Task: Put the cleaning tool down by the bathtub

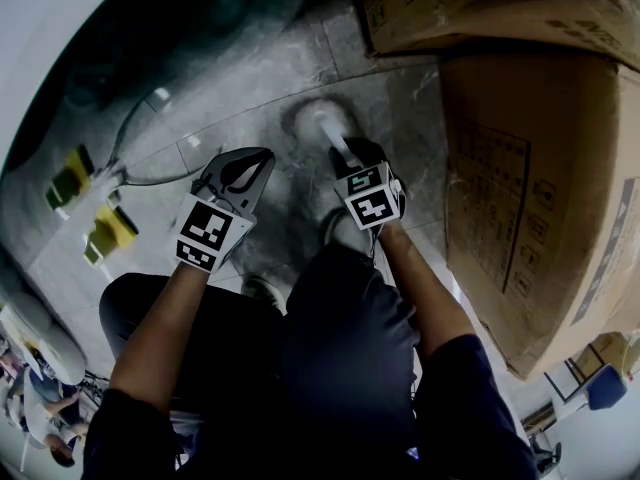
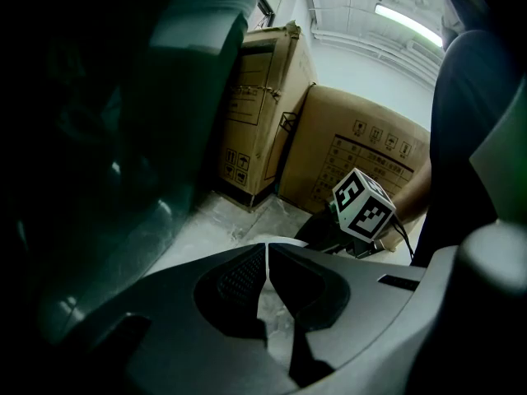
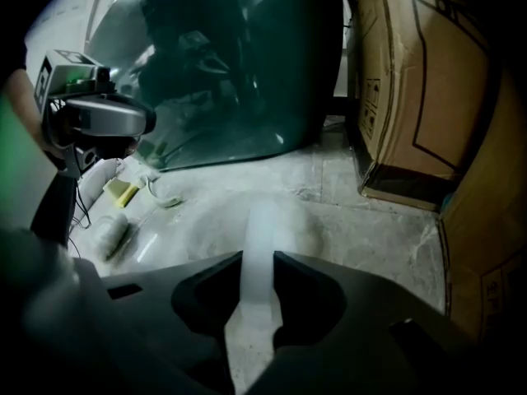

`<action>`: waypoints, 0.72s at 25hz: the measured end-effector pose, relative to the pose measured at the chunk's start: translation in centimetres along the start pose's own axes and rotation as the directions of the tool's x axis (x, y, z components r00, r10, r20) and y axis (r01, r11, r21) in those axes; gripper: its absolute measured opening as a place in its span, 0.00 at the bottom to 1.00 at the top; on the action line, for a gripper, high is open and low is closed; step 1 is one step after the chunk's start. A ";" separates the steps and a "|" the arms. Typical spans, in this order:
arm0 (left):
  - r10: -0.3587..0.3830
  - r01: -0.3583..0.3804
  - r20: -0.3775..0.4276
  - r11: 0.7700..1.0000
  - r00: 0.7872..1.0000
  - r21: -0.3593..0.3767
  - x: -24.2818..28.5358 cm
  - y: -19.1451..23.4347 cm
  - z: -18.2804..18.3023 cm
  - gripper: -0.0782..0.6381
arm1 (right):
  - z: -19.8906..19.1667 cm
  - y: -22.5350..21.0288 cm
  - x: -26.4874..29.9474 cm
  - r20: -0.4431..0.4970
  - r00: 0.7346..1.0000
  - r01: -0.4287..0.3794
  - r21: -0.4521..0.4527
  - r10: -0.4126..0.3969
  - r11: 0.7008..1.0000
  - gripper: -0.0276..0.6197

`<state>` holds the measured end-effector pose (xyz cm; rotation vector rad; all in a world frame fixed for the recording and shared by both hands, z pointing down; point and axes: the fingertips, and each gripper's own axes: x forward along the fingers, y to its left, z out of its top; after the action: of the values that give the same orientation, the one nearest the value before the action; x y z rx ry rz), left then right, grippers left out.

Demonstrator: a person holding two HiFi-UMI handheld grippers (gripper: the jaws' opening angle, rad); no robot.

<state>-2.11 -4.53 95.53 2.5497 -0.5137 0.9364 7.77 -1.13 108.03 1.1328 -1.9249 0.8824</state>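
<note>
Clamped in the right gripper (image 3: pixel 257 274), jaws partly closed with pads pressing it: the white handle of the cleaning tool (image 3: pixel 262 220). Runs straight out from the jaws, long axis forward and down, to a fluffy white head low over the floor (image 3: pixel 370 220); touching or not, cannot tell. Beyond the head, near it, the dark wall of the bathtub (image 3: pixel 230 64); to the right, cardboard boxes (image 3: pixel 428 81). Off to the left, jaws shut together on nothing, the left gripper (image 2: pixel 265 257), farther from the tool. Probably calls for lowering the handle flat onto the floor beside the bathtub wall. Shown in the head view only: the head's round outline. Shown in the right gripper view only: the pinch on the handle.
</note>
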 end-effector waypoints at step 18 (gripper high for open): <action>0.015 -0.015 0.016 1.000 1.000 -0.015 -0.1 0.1 -0.5 0.16 | 0.3 0.3 0.1 0.030 0.999 0.020 -0.027 -0.019 0.999 0.32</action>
<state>-2.52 -4.36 95.81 2.5456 -0.5437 0.9140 7.36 -1.32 107.86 1.1527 -1.9405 0.8310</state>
